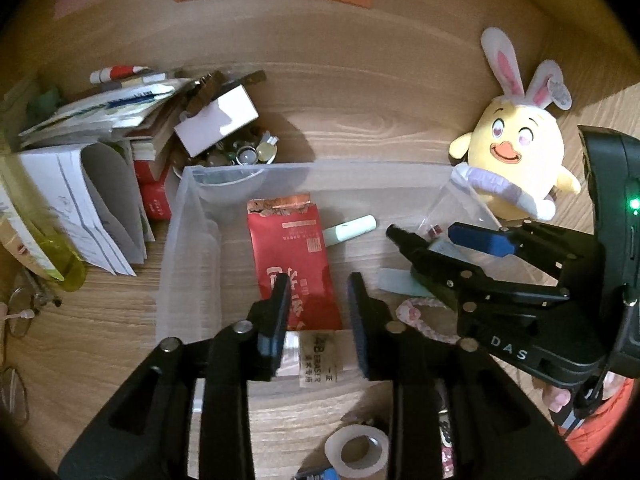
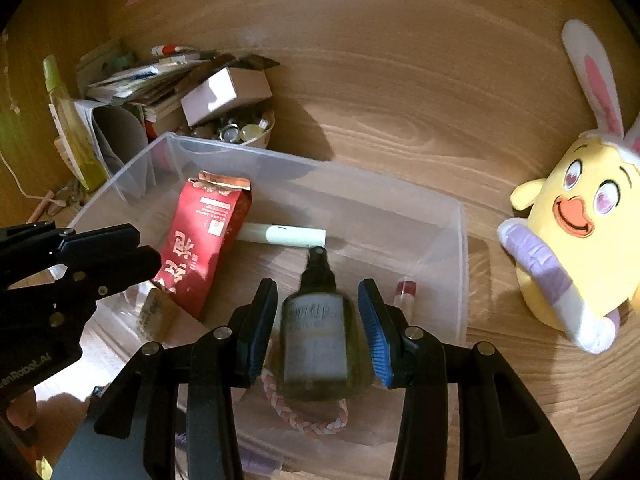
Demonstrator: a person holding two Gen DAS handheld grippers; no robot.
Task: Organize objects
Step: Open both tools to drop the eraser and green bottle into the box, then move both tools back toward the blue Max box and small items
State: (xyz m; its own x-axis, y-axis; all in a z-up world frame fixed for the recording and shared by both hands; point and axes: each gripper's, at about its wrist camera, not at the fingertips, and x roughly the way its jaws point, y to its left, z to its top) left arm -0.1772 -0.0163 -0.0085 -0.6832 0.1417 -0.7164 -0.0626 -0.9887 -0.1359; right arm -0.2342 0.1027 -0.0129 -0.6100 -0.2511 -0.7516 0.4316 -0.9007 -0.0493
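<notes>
A dark spray bottle was seen between the right gripper fingers, apparently grasped, over the clear bin. The left gripper stood released above the red packet inside. A tilted release could have toppled the bottle onto the braided band or the green tube beyond.

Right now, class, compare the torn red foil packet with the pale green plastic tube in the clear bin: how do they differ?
The torn red foil packet is flat and wide; the pale green plastic tube is slim and round. The packet is deep red with printed characters and a ragged open top; the tube is plain, pale and looks intact. The packet runs front to back, the tube lies crosswise. Both lie flat inside the clear plastic bin, with the tube's end at the packet's edge.
</notes>
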